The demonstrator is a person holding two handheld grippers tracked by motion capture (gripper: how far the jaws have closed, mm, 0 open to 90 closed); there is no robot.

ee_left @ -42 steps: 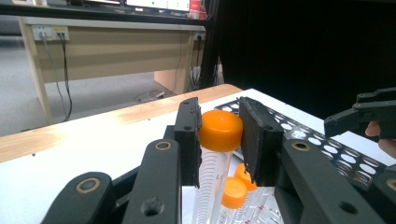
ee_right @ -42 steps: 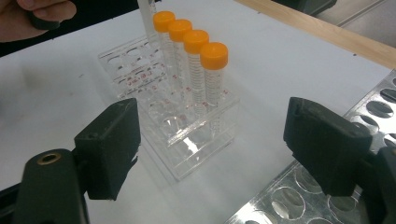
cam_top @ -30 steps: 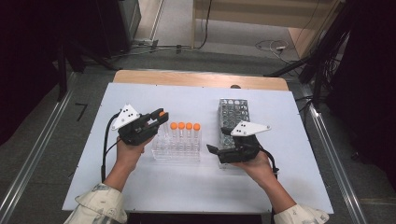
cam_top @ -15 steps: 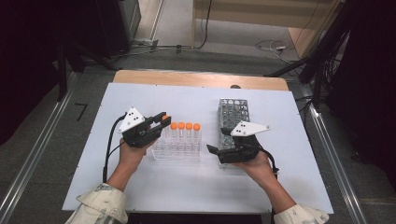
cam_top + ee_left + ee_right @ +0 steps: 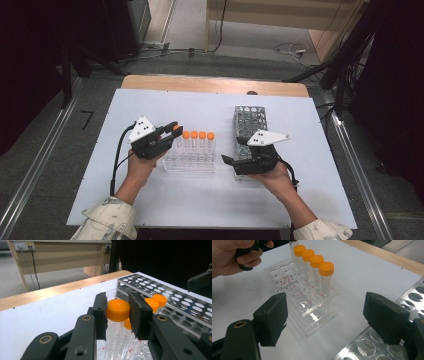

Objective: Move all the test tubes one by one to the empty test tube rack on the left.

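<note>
**Orange-capped tube gripped at the clear rack**

Orange cap [image 5: 118, 310] sits squarely between the left gripper's [image 5: 117, 313] two black pads, both pads pressing on its sides; the jaws are closed on it. Below the cap the clear graduated tube body hangs down between the jaws, tilted slightly, its lower end toward the clear acrylic rack [image 5: 189, 162]. Compared with a second ago, the left gripper in the high view [image 5: 167, 134] has shifted only slightly at the rack's near-left end and the hand itself sits in about the same spot. Judgement: the grasp is made and the lift has barely begun, if at all.

Four more orange-capped tubes [image 5: 313, 261] stand upright in a row in the acrylic rack, beyond the gripped one as seen from the left jaws.

Right gripper [image 5: 327, 320]: jaws wide apart, nothing between them. It rests at the near end of the perforated metal rack [image 5: 250, 122], unchanged from a second ago; the acrylic rack lies ahead of its open jaws.

Judgement: the likely next step is a straight pull upward to clear the acrylic rack, then transfer toward the metal rack. Risk: the cap grip lets the tube swing.
</note>
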